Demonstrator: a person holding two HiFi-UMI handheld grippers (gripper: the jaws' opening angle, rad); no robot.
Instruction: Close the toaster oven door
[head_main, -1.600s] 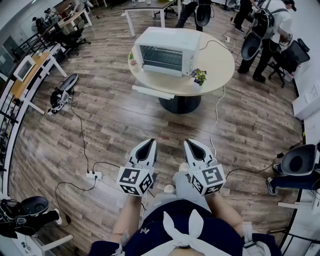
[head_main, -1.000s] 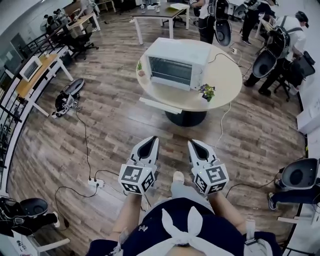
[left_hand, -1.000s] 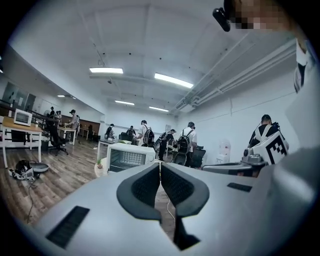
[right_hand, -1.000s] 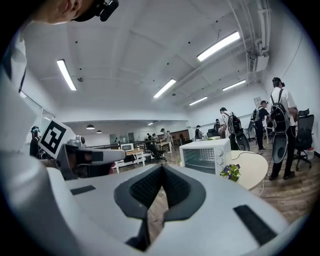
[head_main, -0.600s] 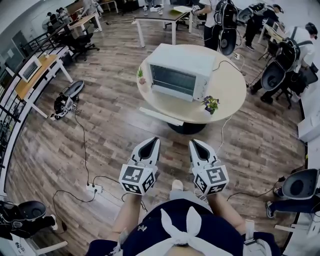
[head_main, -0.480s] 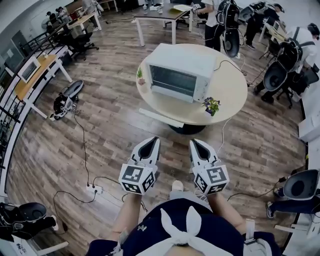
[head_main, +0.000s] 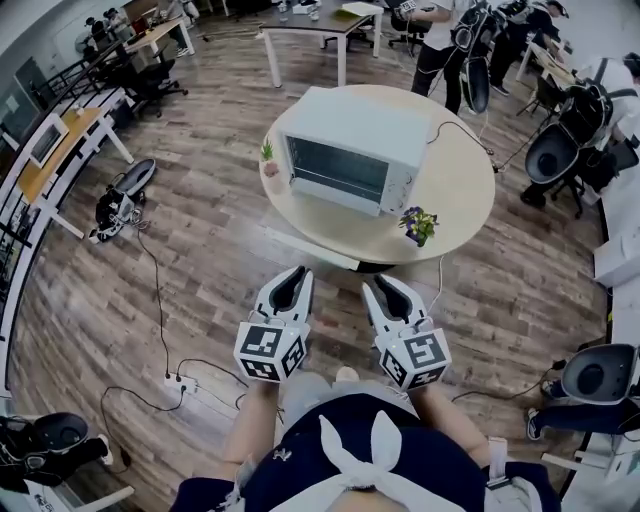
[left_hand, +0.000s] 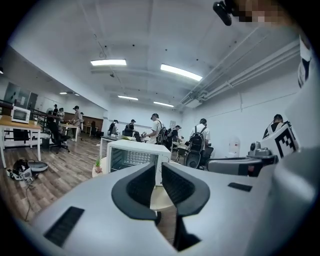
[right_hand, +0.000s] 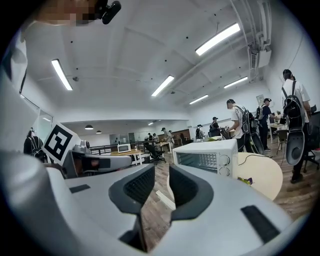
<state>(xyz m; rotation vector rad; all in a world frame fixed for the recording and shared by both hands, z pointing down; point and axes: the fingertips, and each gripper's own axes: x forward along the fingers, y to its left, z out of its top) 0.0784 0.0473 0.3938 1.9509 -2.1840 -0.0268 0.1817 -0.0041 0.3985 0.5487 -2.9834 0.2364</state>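
The white toaster oven (head_main: 350, 150) stands on a round beige table (head_main: 455, 195), its dark glass front turned toward me. From here I cannot tell how its door stands. Both grippers are held low in front of my body, well short of the table. My left gripper (head_main: 292, 272) is shut and holds nothing. My right gripper (head_main: 372, 280) has its jaws opening, with a gap and nothing between them. The left gripper view shows the oven (left_hand: 132, 156) beyond the left gripper (left_hand: 158, 172). In the right gripper view the oven (right_hand: 206, 157) sits right of the right gripper (right_hand: 161, 175).
A small potted plant (head_main: 418, 224) and another (head_main: 267, 155) stand on the table, and the oven's cord (head_main: 465, 130) trails right. A white strip (head_main: 310, 248) lies below the table's near edge. Cables and a power strip (head_main: 180, 382) cross the wooden floor. People stand beyond the table.
The table and oven have come nearer and lower in the head view. Both grippers stay side by side in front of my body; the right jaws have parted a little.
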